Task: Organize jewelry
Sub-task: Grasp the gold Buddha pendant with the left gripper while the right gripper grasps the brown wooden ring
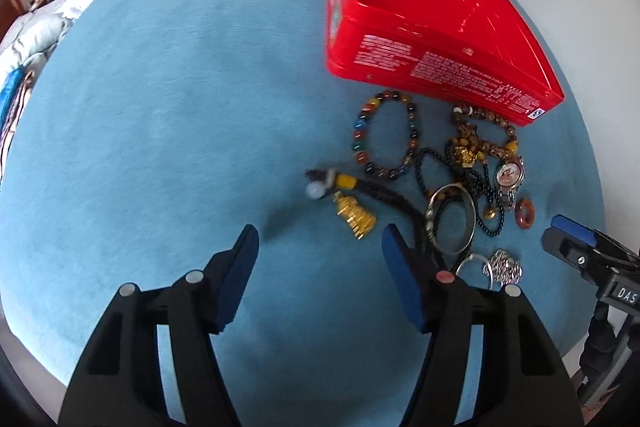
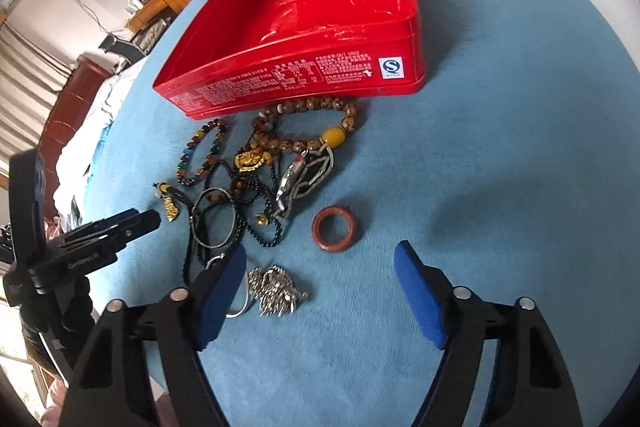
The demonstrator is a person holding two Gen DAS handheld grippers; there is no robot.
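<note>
The jewelry is all in a loose tangle on the blue tabletop [image 1: 160, 107], right in front of the red tin [image 2: 304, 67], which sits open and has nothing in it. In the pile there's a multicolour bead bracelet [image 1: 386, 135], a brown bead bracelet [image 2: 316, 125] touching the tin's front wall, a wristwatch [image 1: 509, 179], a metal bangle [image 1: 452, 219] and black bead strings all knotted together. A reddish ring [image 2: 334, 228] lies just beside the heap, and a silver chain clump [image 2: 276, 291] sits nearest the right tongs [image 2: 320, 291]. Both the right and left tongs [image 1: 320, 263] are spread wide, hovering over the cloth and holding nothing
</note>
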